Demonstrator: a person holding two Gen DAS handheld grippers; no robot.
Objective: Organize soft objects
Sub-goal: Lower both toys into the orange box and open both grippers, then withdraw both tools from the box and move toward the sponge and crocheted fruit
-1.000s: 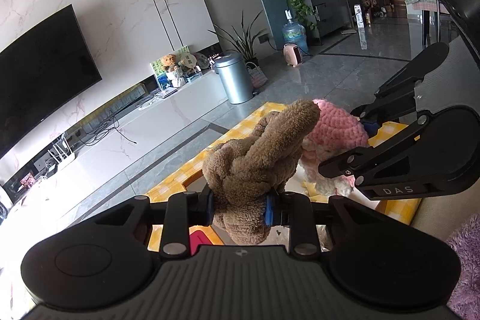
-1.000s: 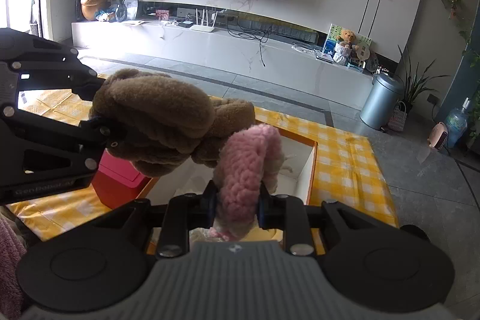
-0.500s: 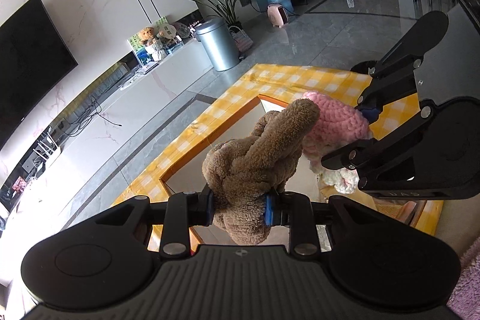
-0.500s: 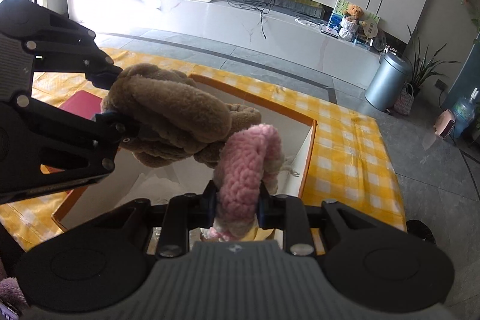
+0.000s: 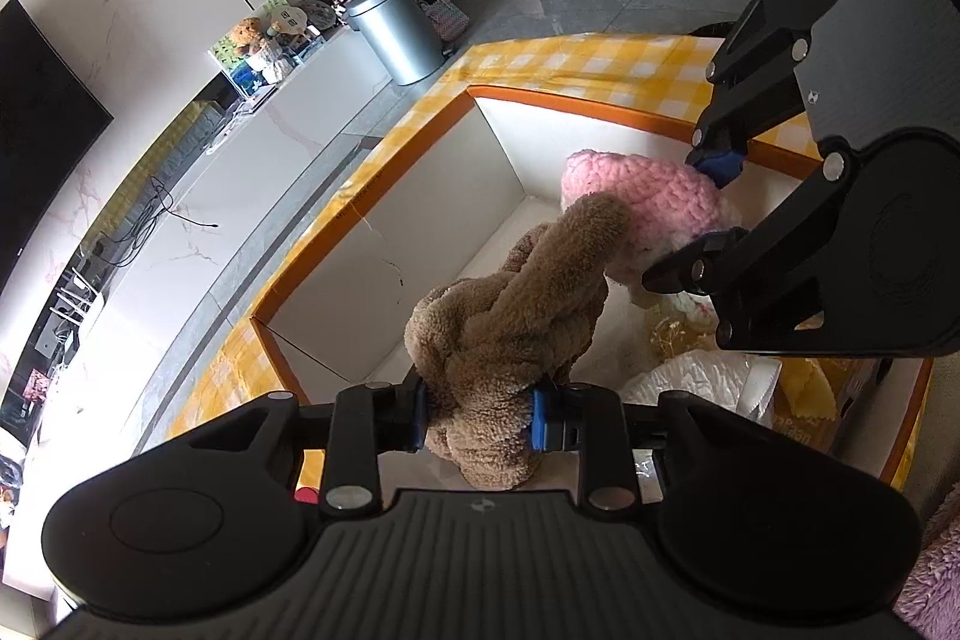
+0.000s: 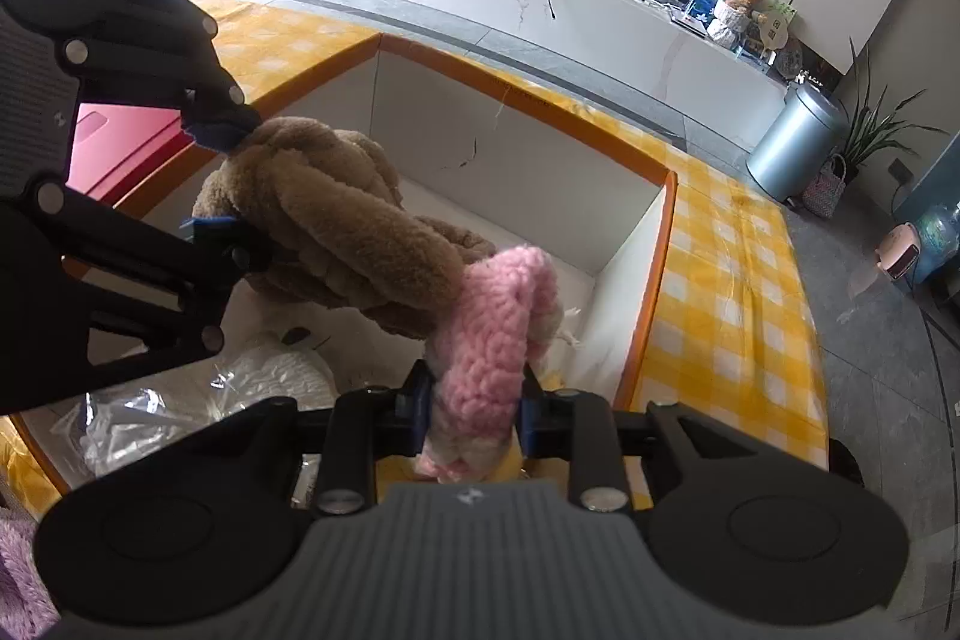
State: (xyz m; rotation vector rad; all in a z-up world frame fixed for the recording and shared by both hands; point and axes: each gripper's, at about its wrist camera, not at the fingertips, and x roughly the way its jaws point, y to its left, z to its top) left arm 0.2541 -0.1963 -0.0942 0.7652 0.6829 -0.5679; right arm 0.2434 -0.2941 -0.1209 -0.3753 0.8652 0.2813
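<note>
Compared with a second ago, both grippers have come lower over the orange-rimmed white box [image 5: 576, 109], the left gripper [image 5: 480, 415] clenching the brown plush knot [image 5: 516, 316] and the right gripper [image 6: 474, 415] the pink knitted piece [image 6: 492, 334].

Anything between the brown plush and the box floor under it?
Nothing: bare white floor shows below the brown plush in the left wrist view; wrappers lie rightward.
</note>
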